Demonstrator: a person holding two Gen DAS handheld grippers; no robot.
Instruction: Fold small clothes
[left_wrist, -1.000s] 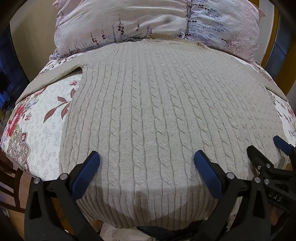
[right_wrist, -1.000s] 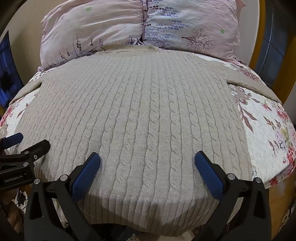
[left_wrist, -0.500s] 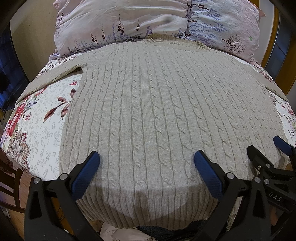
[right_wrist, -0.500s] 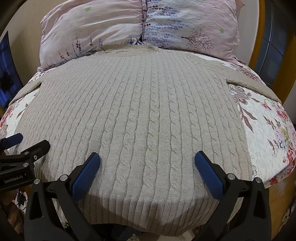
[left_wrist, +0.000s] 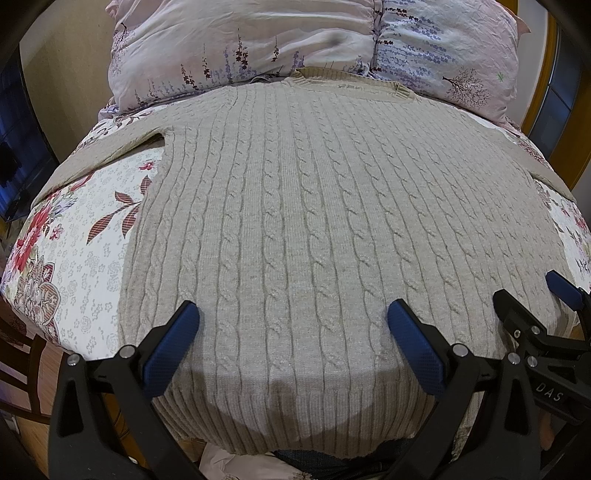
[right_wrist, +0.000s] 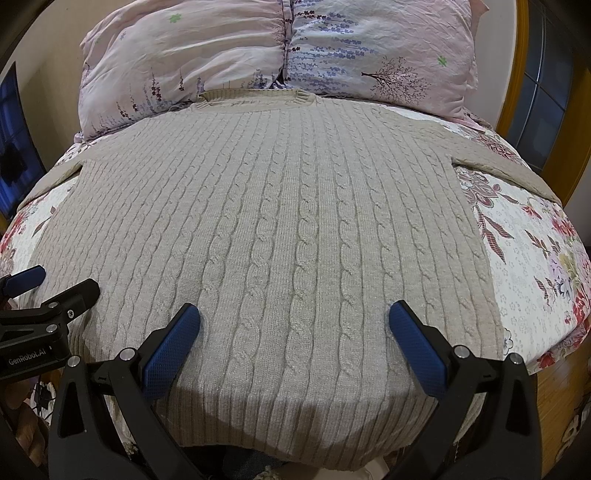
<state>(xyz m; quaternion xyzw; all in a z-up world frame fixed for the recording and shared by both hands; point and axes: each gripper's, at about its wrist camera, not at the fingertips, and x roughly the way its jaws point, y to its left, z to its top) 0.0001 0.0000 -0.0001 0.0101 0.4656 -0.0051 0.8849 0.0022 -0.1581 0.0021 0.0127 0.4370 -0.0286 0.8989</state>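
Observation:
A beige cable-knit sweater lies spread flat on the bed, collar toward the pillows, hem at the near edge, sleeves stretched out to both sides. It also fills the right wrist view. My left gripper is open and empty, hovering just above the hem, left of centre. My right gripper is open and empty above the hem, right of centre. Each gripper shows at the edge of the other's view: the right one, the left one.
A floral bedsheet covers the bed. Two pink floral pillows lean at the head, just beyond the collar. A wooden chair stands at the bed's left, a yellow door frame at the right.

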